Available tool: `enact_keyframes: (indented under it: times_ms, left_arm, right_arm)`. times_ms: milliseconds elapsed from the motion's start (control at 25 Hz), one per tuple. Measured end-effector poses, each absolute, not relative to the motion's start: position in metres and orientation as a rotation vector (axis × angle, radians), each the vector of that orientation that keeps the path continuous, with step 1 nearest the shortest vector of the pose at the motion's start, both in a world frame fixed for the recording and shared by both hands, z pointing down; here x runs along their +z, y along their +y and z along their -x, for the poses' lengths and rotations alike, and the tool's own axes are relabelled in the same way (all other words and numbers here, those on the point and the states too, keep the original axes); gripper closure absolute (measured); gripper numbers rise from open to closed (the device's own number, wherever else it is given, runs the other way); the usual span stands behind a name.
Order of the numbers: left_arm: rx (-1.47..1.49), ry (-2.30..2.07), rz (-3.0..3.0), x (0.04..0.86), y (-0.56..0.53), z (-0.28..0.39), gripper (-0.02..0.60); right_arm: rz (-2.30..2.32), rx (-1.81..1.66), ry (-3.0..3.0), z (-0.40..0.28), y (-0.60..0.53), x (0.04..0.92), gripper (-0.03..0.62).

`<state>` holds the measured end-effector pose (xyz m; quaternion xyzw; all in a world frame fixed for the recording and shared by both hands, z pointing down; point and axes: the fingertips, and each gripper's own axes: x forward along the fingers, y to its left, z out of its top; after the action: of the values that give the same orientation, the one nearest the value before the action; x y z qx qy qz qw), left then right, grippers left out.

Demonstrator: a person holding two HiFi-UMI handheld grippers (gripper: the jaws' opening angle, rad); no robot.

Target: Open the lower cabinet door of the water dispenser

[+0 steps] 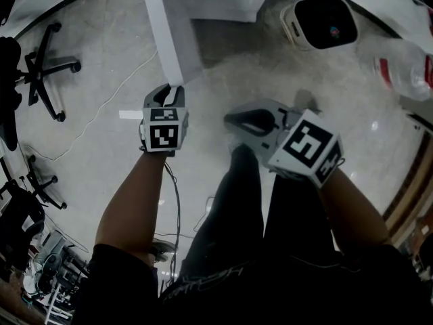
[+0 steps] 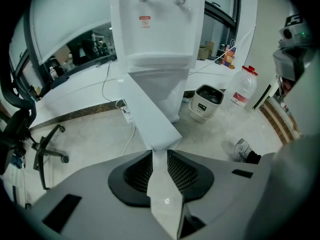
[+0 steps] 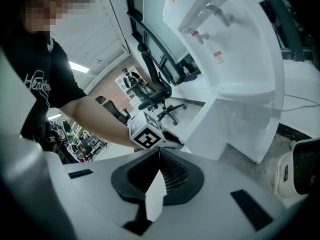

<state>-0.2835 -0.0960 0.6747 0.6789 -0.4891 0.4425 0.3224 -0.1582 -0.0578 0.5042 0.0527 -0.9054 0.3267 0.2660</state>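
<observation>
Left tool (image 2: pixel 160 153) clamped on the free edge of the lower cabinet door (image 2: pixel 150 116), door standing wide open from the water dispenser (image 2: pixel 160 39), right tool (image 3: pixel 159 156) pressed together on nothing, just beside the left.

White lower door (image 2: pixel 150 115), apparently wide open

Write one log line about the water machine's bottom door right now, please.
left tool: shut on cabinet door edge | cabinet door: open, angled out from water dispenser | right tool: shut, holding nothing

black lettered t-shirt (image 1: pixel 135 286) and black trousers (image 1: pixel 233 202) are worn.
</observation>
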Motion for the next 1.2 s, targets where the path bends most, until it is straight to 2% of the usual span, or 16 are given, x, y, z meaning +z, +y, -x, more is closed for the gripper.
enact_keyframes:
  times_ms: [1200]
  left_arm:
    - [1.381, -1.224, -1.800, 0.675, -0.097, 0.375, 0.492]
  right_arm:
    - [-0.126, 0.951, -2.405, 0.194, -0.052, 0.513, 0.580]
